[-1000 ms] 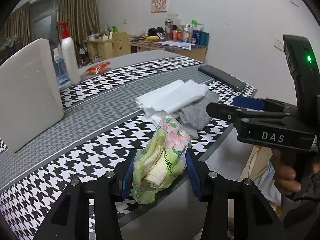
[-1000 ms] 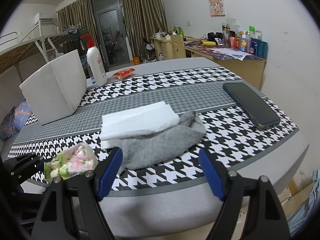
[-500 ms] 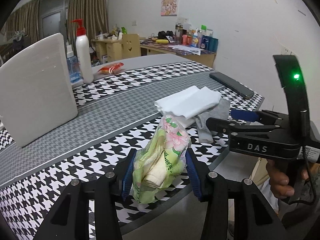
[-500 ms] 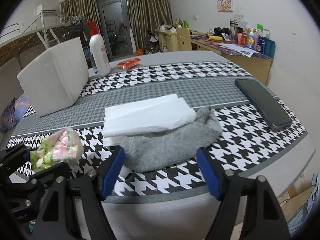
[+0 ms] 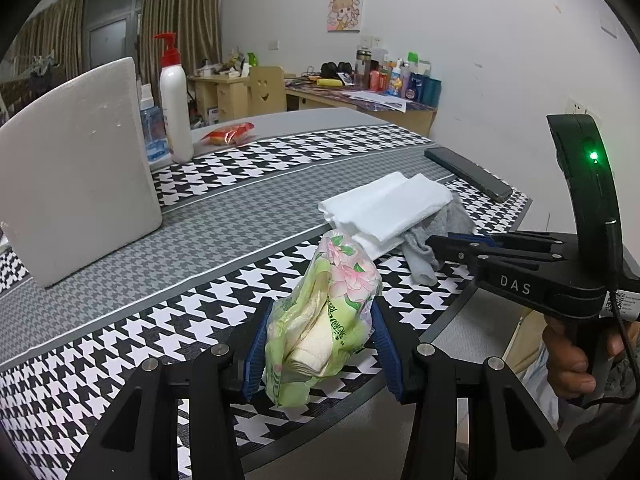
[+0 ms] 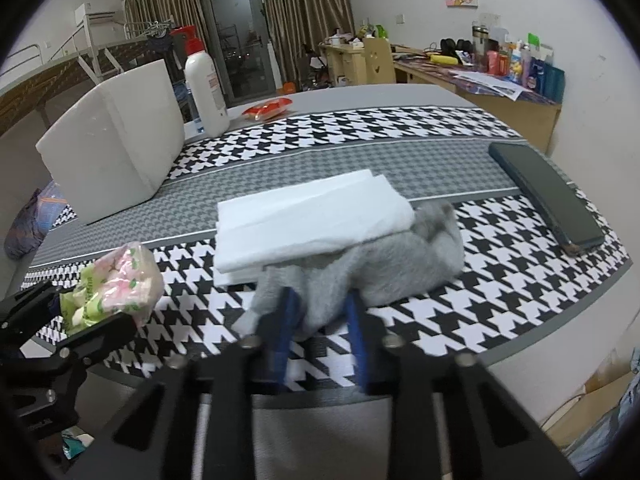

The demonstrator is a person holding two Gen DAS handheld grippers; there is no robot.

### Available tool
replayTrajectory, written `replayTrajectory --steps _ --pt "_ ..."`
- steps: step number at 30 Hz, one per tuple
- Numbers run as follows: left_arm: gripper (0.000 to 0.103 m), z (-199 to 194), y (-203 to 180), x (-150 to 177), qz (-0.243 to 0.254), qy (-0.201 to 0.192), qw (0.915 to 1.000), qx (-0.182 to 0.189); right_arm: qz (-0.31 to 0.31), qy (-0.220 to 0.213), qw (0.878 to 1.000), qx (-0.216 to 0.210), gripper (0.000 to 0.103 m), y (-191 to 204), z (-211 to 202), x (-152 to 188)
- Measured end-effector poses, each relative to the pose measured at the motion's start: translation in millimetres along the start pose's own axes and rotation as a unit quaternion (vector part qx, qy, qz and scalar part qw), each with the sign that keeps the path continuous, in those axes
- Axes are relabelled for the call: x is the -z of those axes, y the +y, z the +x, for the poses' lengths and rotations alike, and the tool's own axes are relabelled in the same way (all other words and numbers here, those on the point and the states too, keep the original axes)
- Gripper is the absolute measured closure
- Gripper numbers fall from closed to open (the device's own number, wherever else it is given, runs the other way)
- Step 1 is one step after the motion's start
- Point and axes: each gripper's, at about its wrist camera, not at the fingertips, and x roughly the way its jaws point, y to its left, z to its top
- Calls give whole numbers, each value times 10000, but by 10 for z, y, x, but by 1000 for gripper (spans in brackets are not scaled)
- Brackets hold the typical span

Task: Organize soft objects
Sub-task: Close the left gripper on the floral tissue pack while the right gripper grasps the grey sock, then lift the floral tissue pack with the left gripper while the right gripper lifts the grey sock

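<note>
The left gripper (image 5: 320, 344) was clamped on a crinkly green plastic tissue pack printed with pink flowers (image 5: 326, 320), held just above the near edge of the black-and-white houndstooth table cover (image 5: 120, 336). The right gripper (image 6: 320, 316) had its blue pads pinched into the near end of a crumpled grey fabric sock (image 6: 372, 264), which lay on the cover partly beneath a folded white cloth (image 6: 312, 216). The likeliest trouble was that overlap: pulling the sock would probably drag the white cloth along and unfold it or tip it toward the table edge, since its weight rested on the grey fabric. The grip took only a bunched fold, so the sock might slip free under tension. The dark flat rectangular case (image 6: 548, 192) sat well apart to the right and looked safe.
</note>
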Motion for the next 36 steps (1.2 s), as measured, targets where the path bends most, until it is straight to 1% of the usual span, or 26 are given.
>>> replayTrajectory --steps 1,4,8,12,18,24,26,29,31,36 --pt "53 -7 1 2 -8 -5 10000 0 -16 11 10000 -15 88 14 0 -1" --pt "53 -40 7 7 -26 -44 10000 -17 -65 -23 10000 46 90 52 -22 -2" --pt "53 -100 30 18 -61 -101 9999 -38 -70 -264 9996 56 91 77 -195 -44" --pt "53 -159 36 23 -73 -166 9998 -49 -53 -436 9989 169 91 79 -334 -81" --pt "53 -241 56 32 -94 -239 9996 -86 0 -559 9982 211 91 85 -475 -92" --pt "53 -310 66 43 -117 -318 9994 -99 -75 -682 9972 291 91 139 -600 -106" --pt "53 -339 68 48 -124 -343 9993 -109 -155 -622 9970 432 91 164 -603 -109" --pt "53 -367 58 59 -111 -375 9992 -106 -187 -281 9964 776 91 161 -474 -110" --pt "53 -383 57 72 -103 -382 9992 -109 -78 -107 9967 807 91 107 -400 -92" --pt "53 -398 39 81 -91 -395 9991 -108 77 -60 9948 1017 91 14 -413 -55"
